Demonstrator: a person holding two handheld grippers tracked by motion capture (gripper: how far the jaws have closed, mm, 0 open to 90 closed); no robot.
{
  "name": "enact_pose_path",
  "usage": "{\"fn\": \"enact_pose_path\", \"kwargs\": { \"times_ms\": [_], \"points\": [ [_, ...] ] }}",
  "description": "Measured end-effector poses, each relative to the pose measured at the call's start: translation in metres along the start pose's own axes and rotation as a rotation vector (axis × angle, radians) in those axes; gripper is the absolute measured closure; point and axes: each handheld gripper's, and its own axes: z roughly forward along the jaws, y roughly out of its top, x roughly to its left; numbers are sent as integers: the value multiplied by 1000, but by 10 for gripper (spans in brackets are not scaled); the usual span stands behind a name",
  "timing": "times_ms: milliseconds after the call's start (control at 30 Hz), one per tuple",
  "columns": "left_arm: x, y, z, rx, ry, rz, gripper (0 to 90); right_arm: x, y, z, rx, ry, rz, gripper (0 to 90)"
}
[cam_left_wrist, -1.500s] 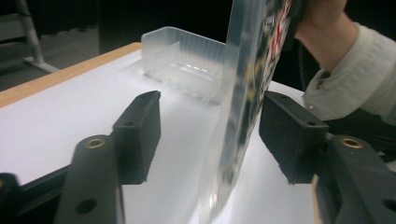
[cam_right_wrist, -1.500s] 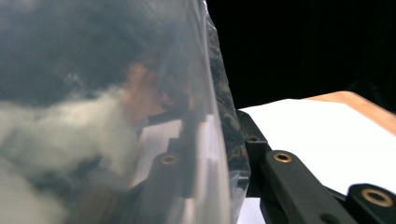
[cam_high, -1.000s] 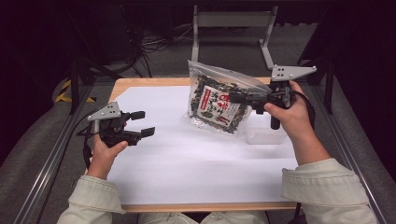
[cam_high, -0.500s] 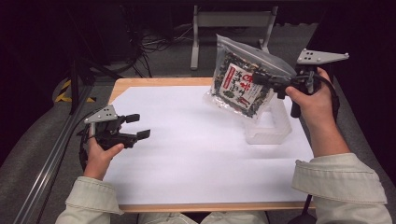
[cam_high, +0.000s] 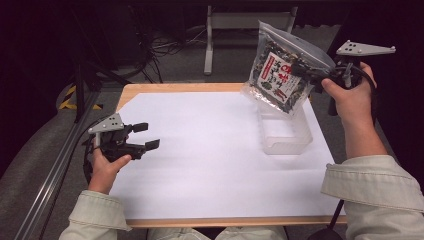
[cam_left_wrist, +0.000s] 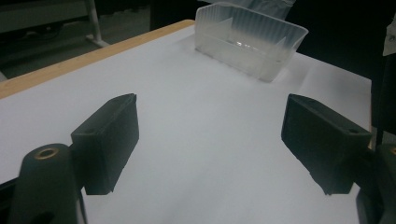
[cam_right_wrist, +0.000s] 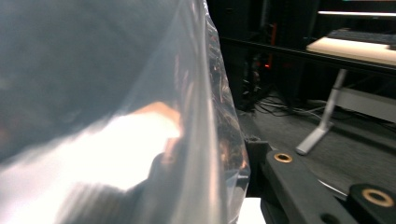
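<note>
Glossy clear plastic bag (cam_high: 282, 75), translucent ribbed plastic tray (cam_high: 285, 135), matt white paper sheet (cam_high: 210, 160).

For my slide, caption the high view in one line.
Right gripper lifts a snack bag above a clear tub; left gripper waits open.

Snack bag (cam_high: 281, 75) label: red and white characters, unreadable.

My grippers are matte black with brass-ringed screw holes, a grey three-cornered plate on top of each; pale beige jacket sleeves (cam_high: 372, 185) with buttoned cuffs.
</note>
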Motion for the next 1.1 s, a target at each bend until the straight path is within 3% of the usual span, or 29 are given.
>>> {"fn": "enact_pose_path", "kwargs": {
  "times_ms": [100, 267, 600, 1100],
  "points": [
    [0, -1, 1, 1, -3, -13, 197, -9, -1, -2, 4, -43, 15, 759],
    [1, 0, 2, 3, -1, -1, 196, -21, -7, -3, 25, -109, 21, 759],
    [2, 0, 4, 0, -14, -9, 204, -28, -15, -8, 59, -198, 74, 759],
    [4, -2, 4, 6, -5, -14, 204, -37, -39, -3, 106, -177, 105, 758]
  ]
}}
